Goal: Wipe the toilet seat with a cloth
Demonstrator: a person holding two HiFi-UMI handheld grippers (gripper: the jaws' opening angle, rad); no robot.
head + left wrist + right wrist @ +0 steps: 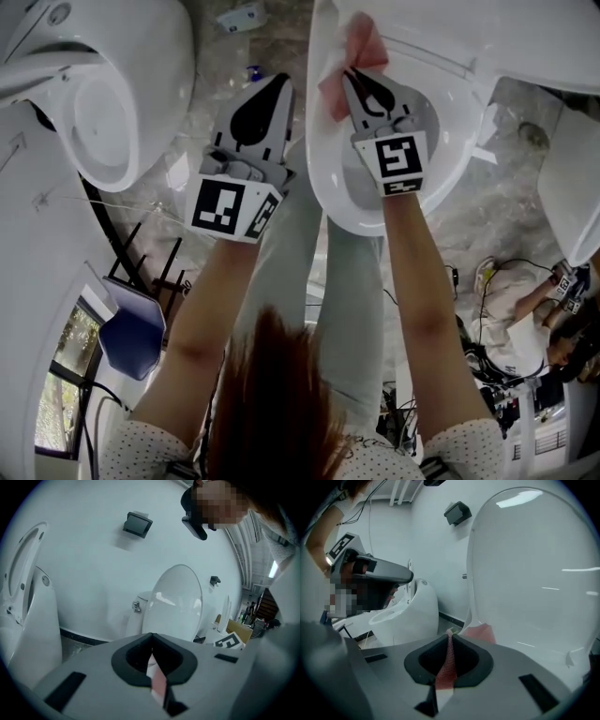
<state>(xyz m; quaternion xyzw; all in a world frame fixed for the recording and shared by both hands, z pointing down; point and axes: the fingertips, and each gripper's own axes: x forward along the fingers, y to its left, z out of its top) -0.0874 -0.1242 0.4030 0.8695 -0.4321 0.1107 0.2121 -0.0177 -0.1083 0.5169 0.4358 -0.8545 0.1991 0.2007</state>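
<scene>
The person's two bare forearms reach forward from the bottom of the head view. The left claw [281,82] is held off to the left of the toilet, above the mottled stone floor [511,206]. Its jaws are pressed together. The left gripper view [151,635] shows only a thin pale-pink sliver in the seam, and I cannot tell what that is.

Just to its right, the right claw [350,75] is closed tight on a pink cloth [356,49]. In the right gripper view [450,633] a strip of the netted fabric runs between the jaws, and the rest bunches out beyond the tips [482,632]. That bunch lies against the white toilet at its left edge, where the toilet seat [323,187] meets the foot of the raised lid [534,573]. The marker cube of the right claw hangs over the bowl.

Further left stands a second toilet [103,112], well apart from the first. A blue chair [131,333] is on the floor below it in the head view. In the left gripper view another toilet with its lid up [177,602] stands against a white wall, and a small dark box [137,523] is fixed high on that wall.
</scene>
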